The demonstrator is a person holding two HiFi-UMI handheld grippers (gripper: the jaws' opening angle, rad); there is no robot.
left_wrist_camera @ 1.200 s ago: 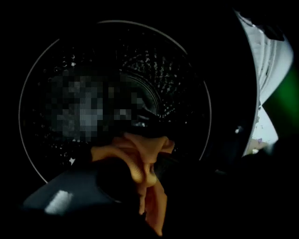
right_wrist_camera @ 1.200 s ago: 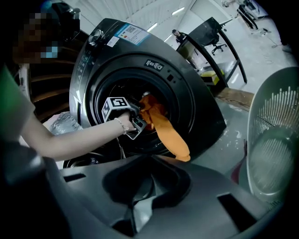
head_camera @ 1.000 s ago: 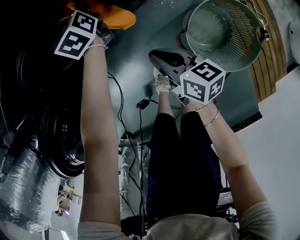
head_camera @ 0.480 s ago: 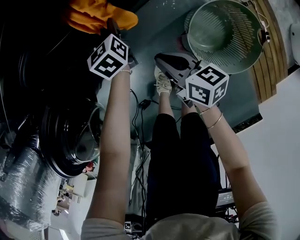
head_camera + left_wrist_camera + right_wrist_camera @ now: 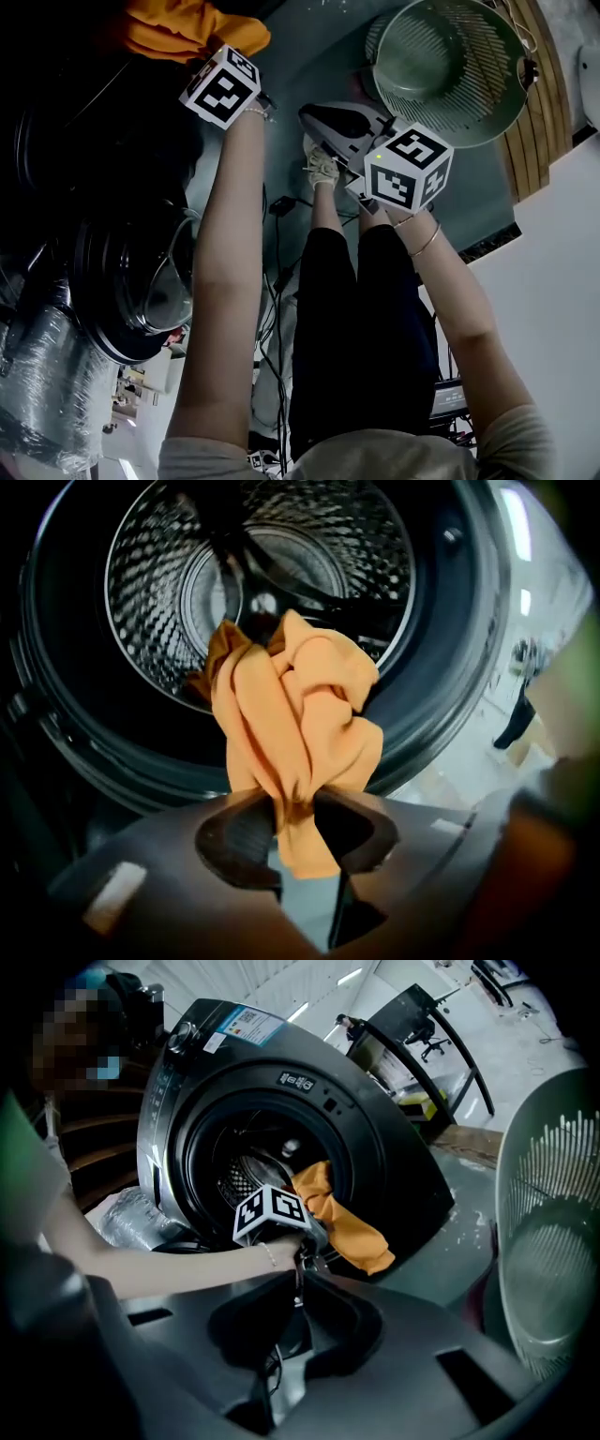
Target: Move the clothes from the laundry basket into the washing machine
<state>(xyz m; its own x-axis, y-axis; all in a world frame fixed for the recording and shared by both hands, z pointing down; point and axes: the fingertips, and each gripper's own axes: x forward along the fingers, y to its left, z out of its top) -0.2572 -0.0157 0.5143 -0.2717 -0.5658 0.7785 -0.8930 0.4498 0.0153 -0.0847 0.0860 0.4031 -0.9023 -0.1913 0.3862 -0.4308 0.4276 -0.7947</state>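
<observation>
While the orange garment [image 5: 291,724] hangs pinched in our left gripper [image 5: 295,810] (its jaws have just been closing and now grip a fold of it), we hold it at the washing machine [image 5: 450,667] door, with the drum [image 5: 281,564] straight ahead. In the head view the cloth sits at eleven o'clock and the laundry basket [image 5: 469,56] at one o'clock, seemingly empty. Our right gripper [image 5: 295,1312] has its jaws together, holding nothing. We judge that loading is in hand. Next, we reach deeper into the drum, then part the jaws.

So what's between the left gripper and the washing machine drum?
The orange garment, pinched in the left gripper, whose jaws have just been closing; it hangs before the drum, as the left gripper view shows.
</observation>
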